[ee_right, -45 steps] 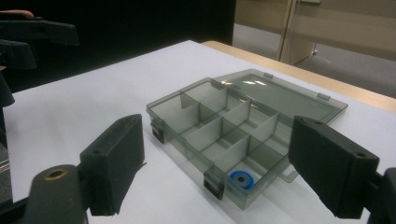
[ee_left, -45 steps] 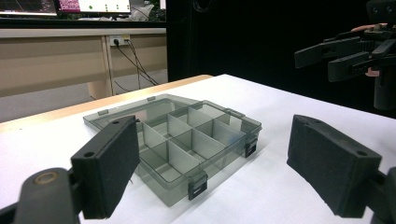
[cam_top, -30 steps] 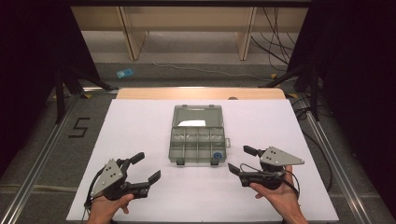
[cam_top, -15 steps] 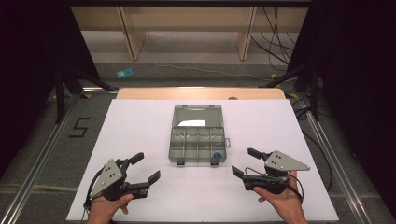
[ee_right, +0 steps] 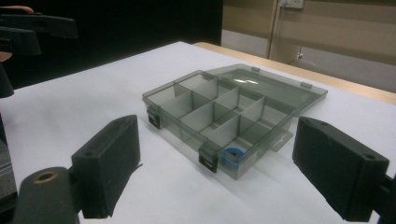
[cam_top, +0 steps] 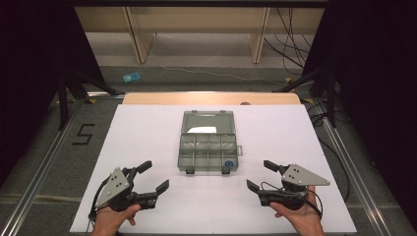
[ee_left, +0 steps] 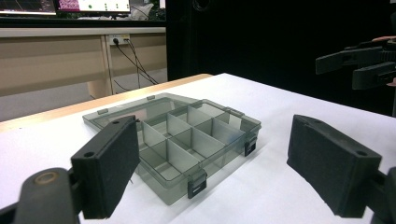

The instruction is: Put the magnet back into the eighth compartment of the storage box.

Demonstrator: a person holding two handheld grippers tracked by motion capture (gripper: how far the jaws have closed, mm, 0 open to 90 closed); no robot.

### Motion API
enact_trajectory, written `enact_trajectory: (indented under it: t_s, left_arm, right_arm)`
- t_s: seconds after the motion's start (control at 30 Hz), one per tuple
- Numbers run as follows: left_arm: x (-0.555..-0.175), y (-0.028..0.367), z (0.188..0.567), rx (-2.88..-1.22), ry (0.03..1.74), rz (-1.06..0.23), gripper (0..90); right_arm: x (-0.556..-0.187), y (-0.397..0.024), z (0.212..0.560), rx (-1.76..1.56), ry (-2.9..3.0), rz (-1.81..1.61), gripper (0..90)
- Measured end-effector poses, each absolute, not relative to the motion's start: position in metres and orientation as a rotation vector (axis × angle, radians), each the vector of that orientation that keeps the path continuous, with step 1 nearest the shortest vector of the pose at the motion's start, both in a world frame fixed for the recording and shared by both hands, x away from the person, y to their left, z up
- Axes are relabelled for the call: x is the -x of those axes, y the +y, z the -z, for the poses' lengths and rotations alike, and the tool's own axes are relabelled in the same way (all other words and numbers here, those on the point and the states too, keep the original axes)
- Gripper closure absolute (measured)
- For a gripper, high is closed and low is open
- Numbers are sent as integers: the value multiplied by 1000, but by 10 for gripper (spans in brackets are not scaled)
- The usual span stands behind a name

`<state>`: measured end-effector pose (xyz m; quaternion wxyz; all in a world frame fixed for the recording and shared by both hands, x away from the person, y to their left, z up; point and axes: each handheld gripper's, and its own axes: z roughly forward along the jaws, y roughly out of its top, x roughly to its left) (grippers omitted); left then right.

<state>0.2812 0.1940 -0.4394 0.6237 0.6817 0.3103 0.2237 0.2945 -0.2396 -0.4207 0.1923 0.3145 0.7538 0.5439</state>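
Note:
A grey see-through compartment box (cam_top: pixel 208 147) lies open in the middle of the white table, its lid (cam_top: pixel 206 122) folded flat on the far side. A small blue ring (cam_top: pixel 228 163) sits in the box's near right compartment, also seen as the blue ring (ee_right: pixel 230 154). My left gripper (cam_top: pixel 153 176) rests open near the front left, empty, aimed at the box (ee_left: pixel 180 140). My right gripper (cam_top: pixel 260 174) rests open near the front right, empty, facing the box (ee_right: pixel 224 116). Each gripper sits a short way from the box, touching nothing.
The white table top (cam_top: pixel 147 132) ends in a wooden strip (cam_top: pixel 211 98) at the far edge. Dark stands (cam_top: pixel 64 83) and cables (cam_top: pixel 290 44) are on the floor beyond. A "5" mark (cam_top: pixel 83 133) lies on the floor at left.
My right gripper has drifted slightly to the right and toward the front edge. The left gripper and the box have stayed put.

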Motion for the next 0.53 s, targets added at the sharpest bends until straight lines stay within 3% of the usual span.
enact_trajectory:
  t_s: [0.53]
  left_arm:
    - [-281,194,439,-1566,713,-514,164]
  right_arm:
    - [-295,-239,421,-876,2103,-1521,159]
